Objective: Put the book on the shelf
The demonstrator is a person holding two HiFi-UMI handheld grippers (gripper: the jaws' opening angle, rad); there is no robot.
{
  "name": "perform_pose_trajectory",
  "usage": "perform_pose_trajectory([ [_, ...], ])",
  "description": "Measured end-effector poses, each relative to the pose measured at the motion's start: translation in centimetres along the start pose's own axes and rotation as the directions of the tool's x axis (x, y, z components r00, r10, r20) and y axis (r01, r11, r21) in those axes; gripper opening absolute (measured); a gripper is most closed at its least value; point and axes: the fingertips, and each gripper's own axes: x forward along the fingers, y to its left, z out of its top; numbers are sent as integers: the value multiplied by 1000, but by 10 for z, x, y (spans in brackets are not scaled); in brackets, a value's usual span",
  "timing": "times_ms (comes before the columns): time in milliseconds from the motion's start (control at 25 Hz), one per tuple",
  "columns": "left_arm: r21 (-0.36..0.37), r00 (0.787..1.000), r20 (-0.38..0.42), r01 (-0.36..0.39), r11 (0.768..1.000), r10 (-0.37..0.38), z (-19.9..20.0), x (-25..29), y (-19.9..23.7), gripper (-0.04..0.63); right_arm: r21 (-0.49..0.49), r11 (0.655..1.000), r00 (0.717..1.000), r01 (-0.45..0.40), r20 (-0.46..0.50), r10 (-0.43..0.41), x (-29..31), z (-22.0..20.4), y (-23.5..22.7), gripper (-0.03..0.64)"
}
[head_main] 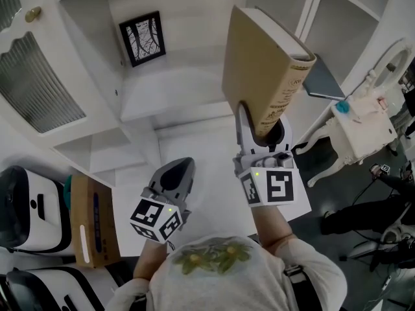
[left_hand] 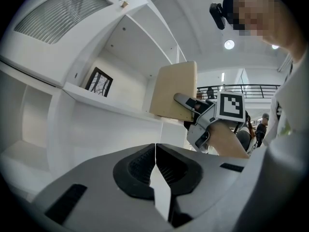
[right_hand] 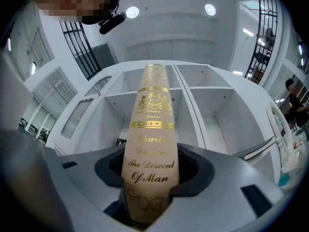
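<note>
My right gripper (head_main: 259, 131) is shut on a thick tan book (head_main: 262, 70) with gold lettering on its spine (right_hand: 150, 144). It holds the book upright by its lower end, lifted in front of the white shelf unit (head_main: 155, 96). In the left gripper view the book (left_hand: 174, 91) and the right gripper (left_hand: 195, 108) hang to the right of the shelf. My left gripper (head_main: 174, 177) sits lower and to the left, shut with nothing between its jaws (left_hand: 155, 168).
A small framed black picture (head_main: 142, 37) stands in an upper shelf compartment. A cabinet door with ribbed glass (head_main: 35, 83) hangs open at left. A cardboard box (head_main: 91, 219) sits low left. A white ornate table (head_main: 360, 125) and a dark flat item (head_main: 321, 80) lie right.
</note>
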Motion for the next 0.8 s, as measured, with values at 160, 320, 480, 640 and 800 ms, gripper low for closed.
perform_pose_trajectory([
  [160,0,1000,-5,0,1000,0,-2,0,0,31,-8,1000,1000,2,-5,-2,4,-2,0,225],
  [320,0,1000,-3,-5,1000,5,-2,0,2,31,-20,1000,1000,4,-17,-4,7,-5,1,225],
  [480,-3,1000,-2,-6,1000,6,-1,0,3,31,-31,999,1000,10,-11,-10,10,-4,2,225],
  [640,-5,1000,-4,-3,1000,3,-2,1,4,31,-50,999,1000,20,-6,-20,15,-4,3,225],
  [800,-7,1000,-6,-5,1000,5,-3,2,4,31,-52,998,999,29,-19,-30,20,-8,2,225],
])
